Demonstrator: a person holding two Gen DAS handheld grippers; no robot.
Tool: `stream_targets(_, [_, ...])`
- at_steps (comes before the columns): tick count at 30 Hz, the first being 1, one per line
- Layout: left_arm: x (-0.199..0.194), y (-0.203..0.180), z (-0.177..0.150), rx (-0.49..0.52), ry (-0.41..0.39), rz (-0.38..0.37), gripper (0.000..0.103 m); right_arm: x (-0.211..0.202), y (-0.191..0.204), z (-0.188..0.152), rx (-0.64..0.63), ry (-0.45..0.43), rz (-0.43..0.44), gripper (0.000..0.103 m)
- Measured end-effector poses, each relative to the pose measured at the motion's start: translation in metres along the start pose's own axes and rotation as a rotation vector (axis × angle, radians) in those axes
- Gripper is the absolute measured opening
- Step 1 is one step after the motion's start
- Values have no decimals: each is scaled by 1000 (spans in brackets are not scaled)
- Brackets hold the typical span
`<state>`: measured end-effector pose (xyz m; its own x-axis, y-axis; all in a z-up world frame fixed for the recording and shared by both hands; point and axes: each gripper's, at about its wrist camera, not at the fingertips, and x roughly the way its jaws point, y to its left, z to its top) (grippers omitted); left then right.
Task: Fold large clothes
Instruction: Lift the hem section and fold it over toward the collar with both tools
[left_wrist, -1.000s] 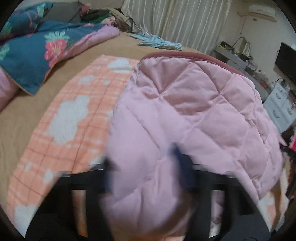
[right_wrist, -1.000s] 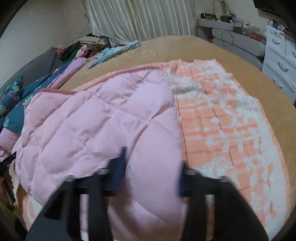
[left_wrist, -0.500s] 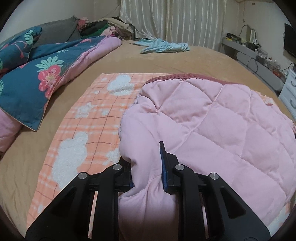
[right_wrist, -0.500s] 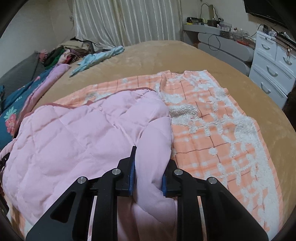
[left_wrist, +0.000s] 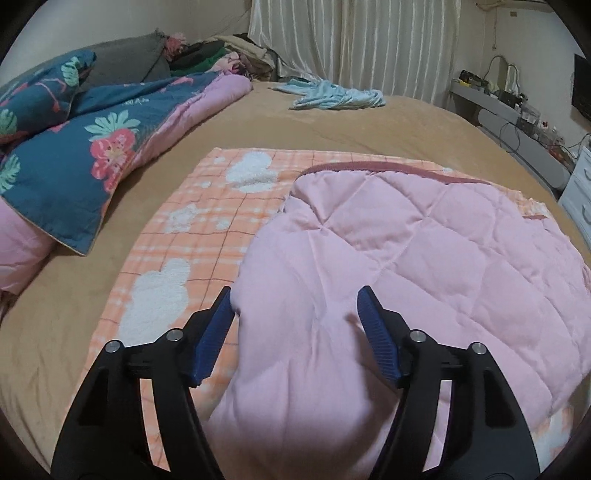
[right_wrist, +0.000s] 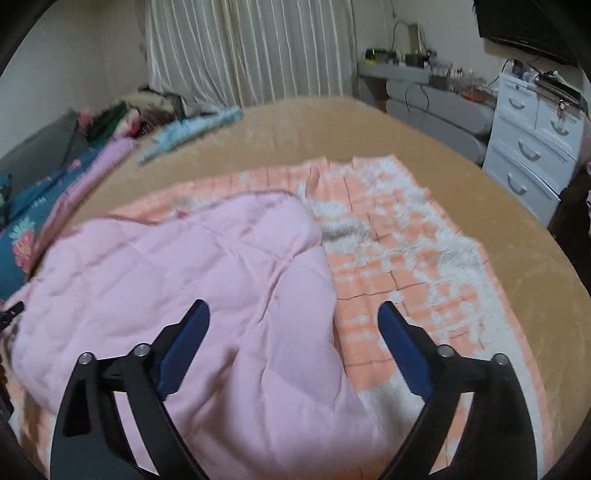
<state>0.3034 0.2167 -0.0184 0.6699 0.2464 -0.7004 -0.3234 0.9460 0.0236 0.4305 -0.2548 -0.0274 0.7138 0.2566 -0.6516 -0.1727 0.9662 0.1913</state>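
Note:
A large garment lies on the tan bed, its pink quilted lining (left_wrist: 424, 266) folded over its orange checked fleece side (left_wrist: 207, 214) with white fluffy patches. In the left wrist view my left gripper (left_wrist: 295, 299) is opening; a hump of pink lining sits between its blue pads, which no longer press it. The right wrist view shows the pink lining (right_wrist: 177, 280) beside the orange fleece (right_wrist: 413, 258). There my right gripper (right_wrist: 293, 310) is opening wide above the lining's fold edge, the cloth lying loose between its fingers.
A blue floral duvet (left_wrist: 74, 155) with pink underside is heaped at the left. A light blue garment (left_wrist: 332, 96) lies farther up the bed, near a clothes pile by the curtains. White drawers (right_wrist: 532, 140) and a grey shelf (right_wrist: 436, 99) stand at the right.
Both grippers were shut on pinches of pink lining half a second ago; now both stand open and the cloth has dropped onto the bed. Both cameras have lifted slightly.

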Motion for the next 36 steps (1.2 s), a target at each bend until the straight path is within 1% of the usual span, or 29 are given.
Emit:
stream_targets(2, [-11,-1,-3,3,-9,0,77,-17,1,-3,1,-21,29,97])
stream_targets(4, [-24,-3,-9,9,-13,-6,81,-31,4,-8,-2,-29,49,98])
stream_targets(6, [-33,-4,-15,10,-14,-12,82,-40,7,-13,4,-33,62,98])
stream_targets(7, [-36,-4,-18,10,-12,-7,90,-43,8,-18,9,-32,65,99])
stream_targets(8, [-39,-4,-22,12,-9,-1,93,-45,9,-22,12,-29,67,99])
stream_targets(12, [-47,-3,-42,13,4,4,93,-46,9,-41,46,0,53,99])
stream_targets(16, [-55,3,-61,-26,29,-12,93,-42,2,-62,110,35,37,99])
stream_targets(18, [-58,5,-68,-45,37,-32,93,-41,-1,-69,127,42,31,99])
stream_targets(19, [-59,7,-71,-61,43,-48,93,-41,-3,-71,135,43,28,99])
stream_targets(22, [-59,15,-82,-171,86,-131,94,-38,-8,-79,196,56,43,99])
stream_targets(23, [-56,19,-85,-227,114,-167,93,-37,-9,-83,224,60,51,99])
stream_targets(24, [-53,26,-90,-310,136,-207,93,-35,-10,-85,245,64,52,99])
stream_targets(26, [-46,33,-96,-410,141,-265,93,-29,-11,-90,292,84,68,99])
stream_targets(28, [-37,32,-97,-449,171,-274,93,-22,-10,-92,325,105,88,99])
stream_targets(29, [-29,32,-98,-489,190,-283,93,-19,-9,-93,334,113,91,99])
stream_targets(34, [-3,23,-98,-573,206,-324,94,4,-4,-95,395,165,127,99])
stream_targets(36, [7,18,-95,-580,200,-318,95,14,-5,-96,432,178,148,99])
